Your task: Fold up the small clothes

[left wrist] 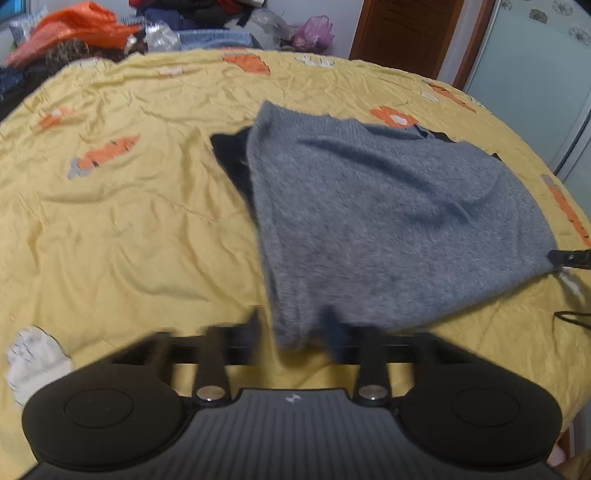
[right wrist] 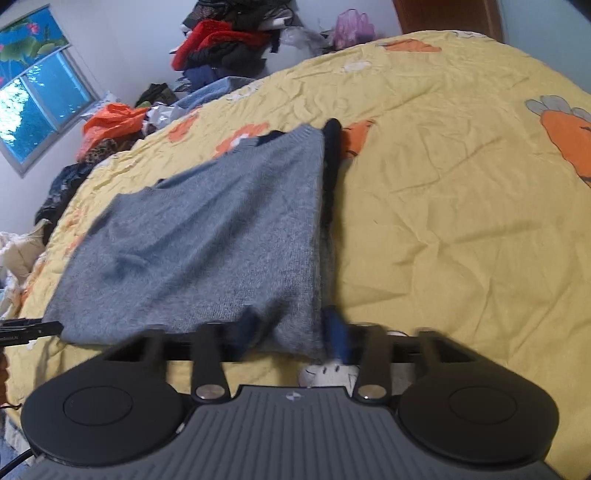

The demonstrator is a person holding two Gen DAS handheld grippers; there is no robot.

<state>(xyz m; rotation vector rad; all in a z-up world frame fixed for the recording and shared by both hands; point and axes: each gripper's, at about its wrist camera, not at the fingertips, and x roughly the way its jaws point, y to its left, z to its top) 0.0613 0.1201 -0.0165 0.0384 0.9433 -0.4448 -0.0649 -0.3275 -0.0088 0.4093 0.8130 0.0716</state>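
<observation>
A small grey knitted sweater [left wrist: 388,206] with dark trim lies on the yellow bedsheet [left wrist: 129,221], its near hem lifted. My left gripper [left wrist: 295,332] is shut on the sweater's near left hem corner. In the right wrist view the sweater [right wrist: 207,236] runs away from the camera, and my right gripper [right wrist: 291,336] is shut on its near right hem corner. The tip of the right gripper shows at the right edge of the left wrist view [left wrist: 570,257], and the left gripper shows at the left edge of the right wrist view [right wrist: 29,328]. A dark sleeve [right wrist: 330,158] lies along the sweater's right side.
A heap of clothes and bags [right wrist: 221,44] lies beyond the bed's far edge, with an orange bag [left wrist: 74,26]. A wooden door [left wrist: 399,33] stands at the back right. A white printed patch [left wrist: 33,358] is on the sheet near the left gripper.
</observation>
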